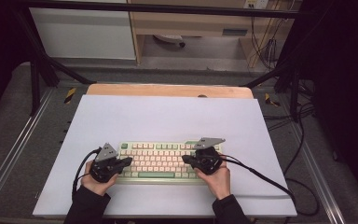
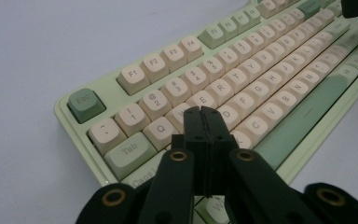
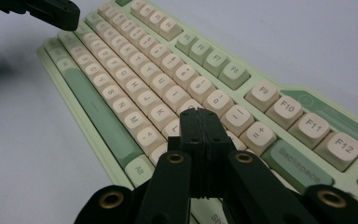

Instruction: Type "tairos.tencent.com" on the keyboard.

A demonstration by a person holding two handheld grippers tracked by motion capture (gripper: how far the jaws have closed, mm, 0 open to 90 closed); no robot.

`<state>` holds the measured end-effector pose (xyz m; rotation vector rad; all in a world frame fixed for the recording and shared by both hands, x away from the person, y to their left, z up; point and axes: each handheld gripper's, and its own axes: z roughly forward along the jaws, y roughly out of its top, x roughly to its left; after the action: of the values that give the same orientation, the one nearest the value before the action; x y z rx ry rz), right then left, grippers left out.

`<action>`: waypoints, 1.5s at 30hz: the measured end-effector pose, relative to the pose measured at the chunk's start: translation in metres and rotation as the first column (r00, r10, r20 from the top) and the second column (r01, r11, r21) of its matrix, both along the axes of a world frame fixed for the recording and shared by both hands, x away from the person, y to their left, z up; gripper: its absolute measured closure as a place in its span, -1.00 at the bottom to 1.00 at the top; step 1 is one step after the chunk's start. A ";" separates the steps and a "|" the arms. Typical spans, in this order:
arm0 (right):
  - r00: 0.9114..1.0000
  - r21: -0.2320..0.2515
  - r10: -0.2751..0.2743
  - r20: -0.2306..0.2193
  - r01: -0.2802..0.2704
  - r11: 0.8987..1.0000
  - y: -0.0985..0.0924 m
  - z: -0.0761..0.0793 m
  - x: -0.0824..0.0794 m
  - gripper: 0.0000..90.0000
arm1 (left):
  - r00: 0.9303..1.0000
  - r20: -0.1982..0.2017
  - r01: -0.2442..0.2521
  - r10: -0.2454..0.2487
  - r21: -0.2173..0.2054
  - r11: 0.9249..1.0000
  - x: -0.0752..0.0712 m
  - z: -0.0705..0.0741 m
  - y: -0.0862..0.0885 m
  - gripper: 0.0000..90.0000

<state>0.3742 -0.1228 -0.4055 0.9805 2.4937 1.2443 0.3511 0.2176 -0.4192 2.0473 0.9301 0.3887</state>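
Both grippers hover over the keyboard (image 1: 161, 161) with nothing held. The left gripper (image 1: 129, 161) and right gripper (image 1: 184, 159) each have jaws pressed together.

Mechanical keyboard (image 1: 161, 161): pale green case, cream keycaps, green modifier keys and spacebar. Lies flat and square on the white table sheet, near the front edge.
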 end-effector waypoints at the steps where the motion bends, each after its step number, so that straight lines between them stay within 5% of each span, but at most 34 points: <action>1: 1.000 0.002 -0.004 -0.004 0.004 1.000 -0.001 0.000 -0.001 1.00 | 1.000 0.000 0.001 -0.001 0.001 1.000 0.000 0.000 0.000 1.00; 15: 1.000 0.011 -0.003 -0.002 0.003 1.000 -0.017 -0.005 -0.010 0.99 | 1.000 -0.007 0.008 -0.008 0.014 1.000 0.003 -0.003 -0.011 1.00; 45: 1.000 0.011 0.018 -0.015 -0.018 1.000 -0.012 -0.011 -0.012 0.99 | 0.999 -0.026 0.022 -0.021 0.043 0.999 0.009 -0.012 -0.023 1.00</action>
<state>0.3623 -0.1346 -0.4167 0.9751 2.5151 1.2612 0.3602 0.1945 -0.4316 2.1044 0.9210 0.3749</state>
